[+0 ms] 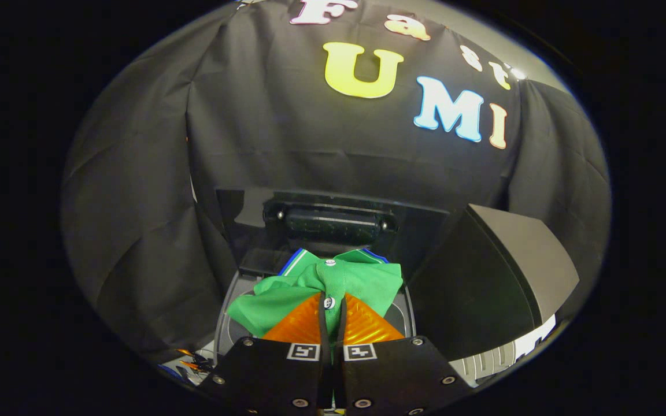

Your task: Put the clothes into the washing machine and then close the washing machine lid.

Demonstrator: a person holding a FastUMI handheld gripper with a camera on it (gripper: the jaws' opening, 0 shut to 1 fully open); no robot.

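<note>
1 claw (331, 309) clamped on 1 green shirt (310, 289), above 1 washing machine (223, 323), lid (333, 222) raised

My gripper (333, 309), fingers pressed together, hides part of the green polo shirt (287, 300), which in turn covers most of the washing machine opening (224, 323).

Gripper (333, 306) aimed toward 12 o'clock, tilted downward. Fingers (304, 323) nearly closed together, only a thin slit between them, pinching a fold of green polo shirt (362, 283) at the tips.
</note>
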